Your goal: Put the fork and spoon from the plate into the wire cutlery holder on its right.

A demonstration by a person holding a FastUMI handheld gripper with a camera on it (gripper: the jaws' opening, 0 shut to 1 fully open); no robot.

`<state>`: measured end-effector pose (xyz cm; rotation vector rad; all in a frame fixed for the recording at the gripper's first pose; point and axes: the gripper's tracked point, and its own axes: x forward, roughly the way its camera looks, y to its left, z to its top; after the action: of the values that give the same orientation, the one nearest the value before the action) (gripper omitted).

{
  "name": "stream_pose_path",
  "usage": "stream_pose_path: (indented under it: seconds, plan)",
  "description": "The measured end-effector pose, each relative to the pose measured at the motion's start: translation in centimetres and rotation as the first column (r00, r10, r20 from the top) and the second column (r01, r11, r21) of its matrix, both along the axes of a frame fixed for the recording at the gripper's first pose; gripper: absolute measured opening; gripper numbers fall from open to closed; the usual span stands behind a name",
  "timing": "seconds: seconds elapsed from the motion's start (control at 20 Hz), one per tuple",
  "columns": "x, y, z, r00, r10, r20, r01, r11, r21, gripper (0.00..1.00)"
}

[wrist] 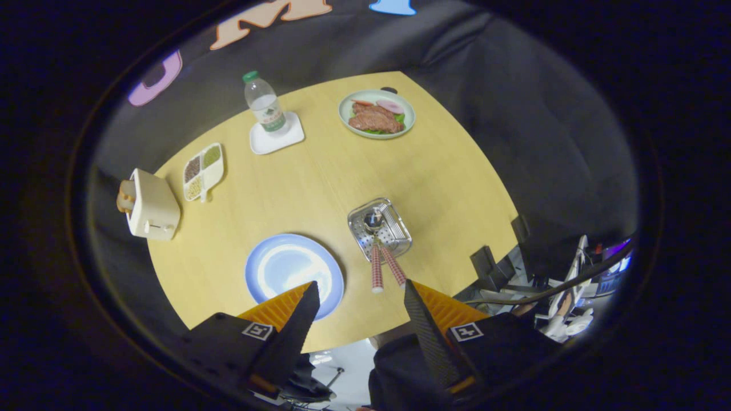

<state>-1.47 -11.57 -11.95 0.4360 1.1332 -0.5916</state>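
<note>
gripper (pixel 361 294) fingers spread, empty, high above table; fork and spoon (pixel 381 265) stand in wire cutlery holder (pixel 379 228), right of blue plate (pixel 291 268).

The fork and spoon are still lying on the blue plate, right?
No. The gripper view shows the blue plate bare; two checked handles stick out of the wire cutlery holder beside it. The gripper hangs above, fingers open.

blue plate (pixel 285 265), red-checked cutlery handles (pixel 384 270)

toaster (pixel 153 212), bottle (pixel 265 104) (on tray (pixel 278 138))
</note>
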Motion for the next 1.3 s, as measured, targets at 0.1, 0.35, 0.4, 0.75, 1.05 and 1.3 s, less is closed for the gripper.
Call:
stream_pose_path:
  seconds: [0.1,0.35,0.4,0.75,1.05,1.3]
  plan:
    - [0.9,0.5,0.9,0.996,0.016,0.092,-0.014,1.000,-0.023,0.96]
    - [4.8,0.5,4.7,0.924,0.074,0.374,-0.038,0.994,-0.101,0.97]
    - [5.4,-0.2,5.7,0.897,0.087,0.434,-0.024,0.989,-0.149,0.97]
    - [8.9,-0.4,11.4,0.630,0.303,0.715,0.034,0.909,-0.415,0.97]
    - [7.3,0.7,13.4,0.484,0.392,0.782,0.083,0.869,-0.487,0.97]
    - [5.7,0.6,13.4,0.478,0.457,0.750,0.114,0.815,-0.569,0.97]
